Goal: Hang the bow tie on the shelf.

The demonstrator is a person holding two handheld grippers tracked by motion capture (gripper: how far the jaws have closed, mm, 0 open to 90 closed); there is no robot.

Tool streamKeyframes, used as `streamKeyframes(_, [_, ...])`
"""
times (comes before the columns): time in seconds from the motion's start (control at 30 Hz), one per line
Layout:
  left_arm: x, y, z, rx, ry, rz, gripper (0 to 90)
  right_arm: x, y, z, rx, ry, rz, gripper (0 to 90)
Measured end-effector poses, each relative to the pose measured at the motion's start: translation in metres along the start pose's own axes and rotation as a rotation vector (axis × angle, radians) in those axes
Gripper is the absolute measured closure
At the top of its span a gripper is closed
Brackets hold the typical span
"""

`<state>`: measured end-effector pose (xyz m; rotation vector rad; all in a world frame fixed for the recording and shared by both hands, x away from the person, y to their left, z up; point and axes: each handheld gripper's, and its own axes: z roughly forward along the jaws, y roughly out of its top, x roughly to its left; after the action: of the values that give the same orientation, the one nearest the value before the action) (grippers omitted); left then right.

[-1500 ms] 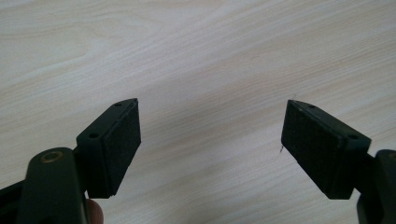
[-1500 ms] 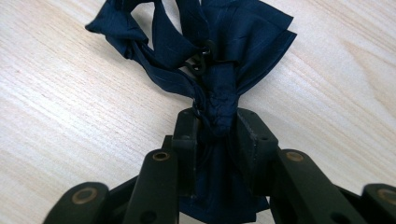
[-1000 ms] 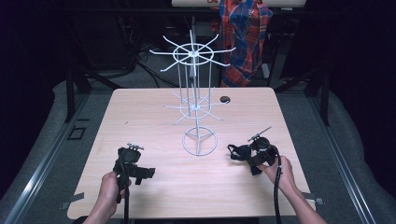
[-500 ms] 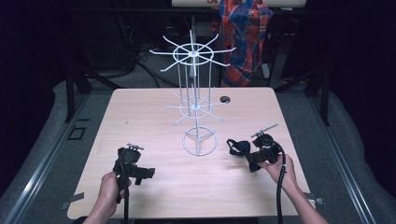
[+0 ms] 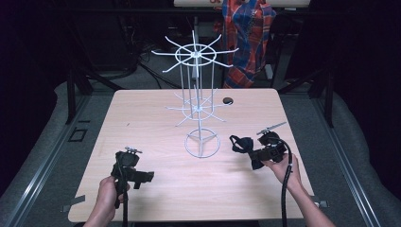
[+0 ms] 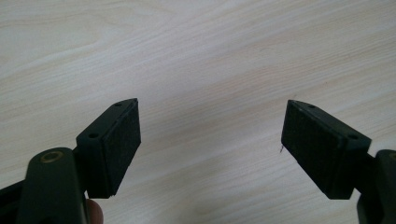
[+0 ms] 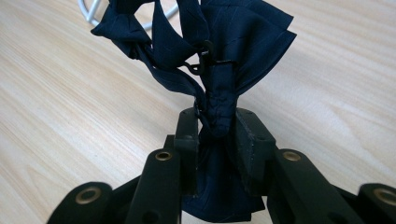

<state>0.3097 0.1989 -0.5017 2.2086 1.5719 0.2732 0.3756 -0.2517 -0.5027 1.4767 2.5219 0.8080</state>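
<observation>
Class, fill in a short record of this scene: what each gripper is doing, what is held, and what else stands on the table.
Right gripper: shut on the bow tie, just above the table
Left gripper: open, nothing between its jaws, over bare wood
Bow tie: dark navy, with a strap and small hook
Rack: white wire, hooks bare, mid-table

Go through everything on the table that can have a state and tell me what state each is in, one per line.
Right gripper: shut on the dark navy fabric bow tie.
Dark navy fabric bow tie: clamped at its centre knot, strap dangling, held above the table.
Left gripper: open, nothing between its pads, over bare wood.
White wire spinning display rack: upright, hooks bare.
Light wooden table: level.
</observation>
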Motion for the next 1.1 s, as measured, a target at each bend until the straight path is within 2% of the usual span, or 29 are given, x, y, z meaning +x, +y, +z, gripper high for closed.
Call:
streamKeyframes(0.2, [0.002, -0.003, -0.001, 0.000, 0.004, -0.007, 19.9, -0.001, 0.003, -0.009, -0.061, 0.011, -0.004, 72.0])
streamKeyframes(0.6, [0.000, -0.001, 0.000, 0.003, 0.000, 0.000, 20.0, 0.003, 0.003, -0.017, -0.090, 0.030, -0.014, 72.1])
streamKeyframes(1.1, [-0.001, 0.000, 0.001, 0.003, 0.002, 0.006, 19.9, 0.012, 0.006, -0.033, -0.165, 0.073, -0.021, 72.1])
